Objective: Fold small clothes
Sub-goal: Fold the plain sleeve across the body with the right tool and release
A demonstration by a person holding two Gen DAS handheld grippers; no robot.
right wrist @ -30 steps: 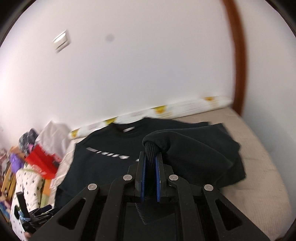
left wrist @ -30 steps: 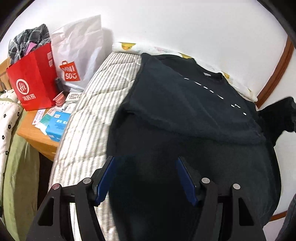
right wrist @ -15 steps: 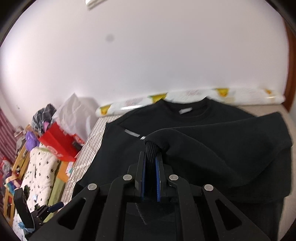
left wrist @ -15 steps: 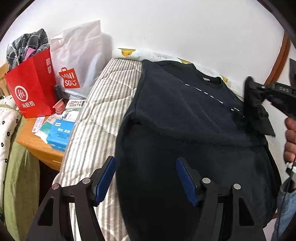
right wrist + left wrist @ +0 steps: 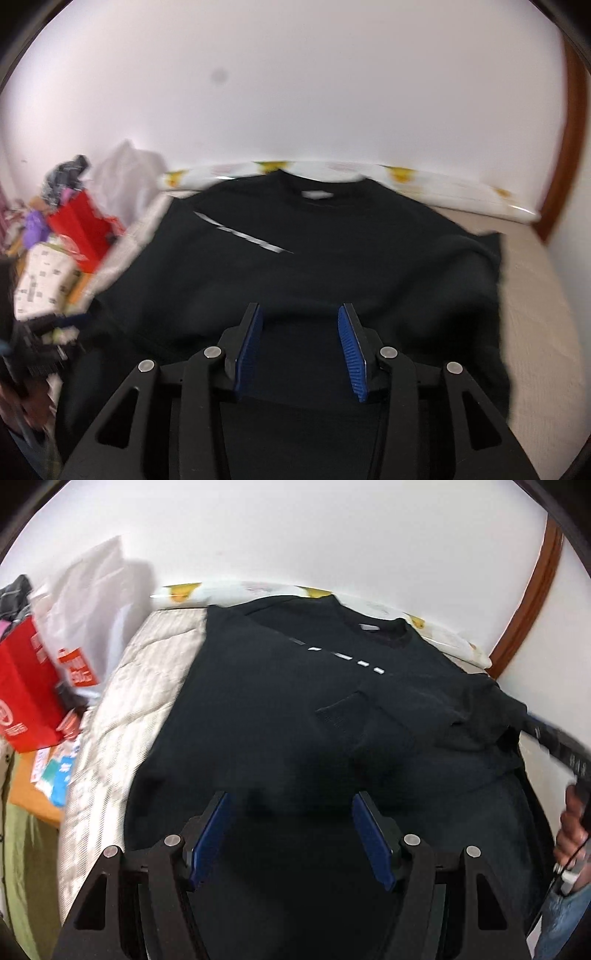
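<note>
The black long-sleeved sweatshirt (image 5: pixel 280 709) with the dashed white chest stripe was lying flat on the striped quilted mattress (image 5: pixel 147 686), neck at the far end by the wall, and its right sleeve (image 5: pixel 413 720) sat folded across the chest. The left gripper (image 5: pixel 290 834) hung over the near hem, jaws spread wide with nothing in them. The right gripper (image 5: pixel 300 347) was also parted and empty above the lower front. A red paper bag (image 5: pixel 26 698) stood off to the left.
</note>
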